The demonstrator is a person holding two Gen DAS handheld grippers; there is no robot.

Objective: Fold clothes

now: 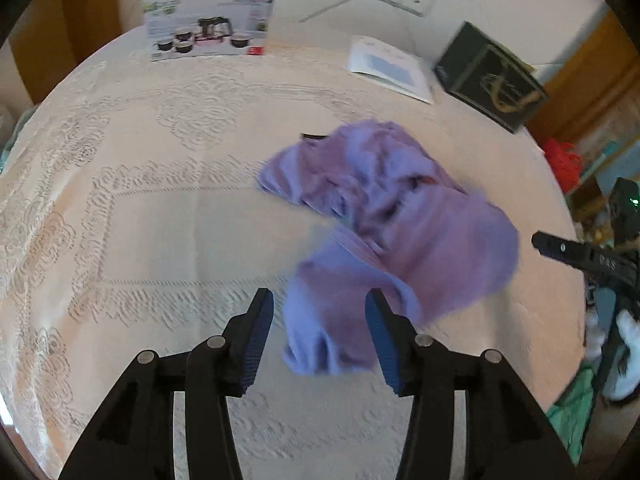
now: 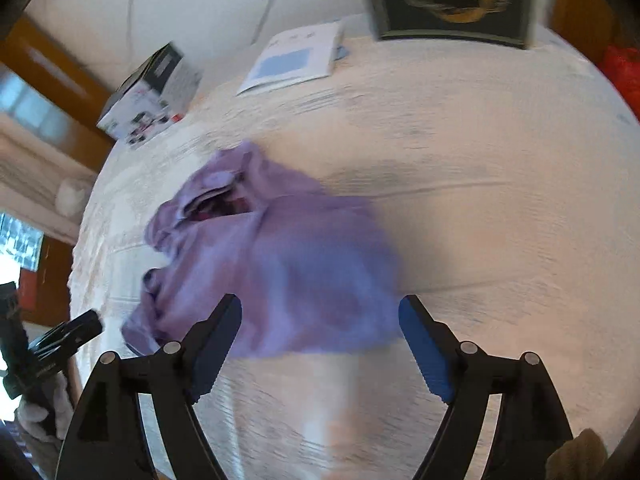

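Note:
A crumpled purple garment (image 1: 392,220) lies in a heap on the cream lace tablecloth (image 1: 140,220); it is blurred in both views. My left gripper (image 1: 319,294) hangs open above the garment's near end, and the cloth shows between its blue pads without being pinched. The right gripper's dark finger (image 1: 580,256) pokes in from the right edge of that view. In the right wrist view, my right gripper (image 2: 320,299) stands wide open over the garment (image 2: 280,260), with nothing gripped. The left gripper (image 2: 64,336) appears at the lower left there, held by a gloved hand (image 2: 40,412).
At the table's far side stand a cookware box (image 1: 212,16), a white and blue booklet (image 1: 392,68) and a black box with gold print (image 1: 488,76). A red bag (image 1: 564,160) sits past the table's right edge. Bare tablecloth stretches left of the garment.

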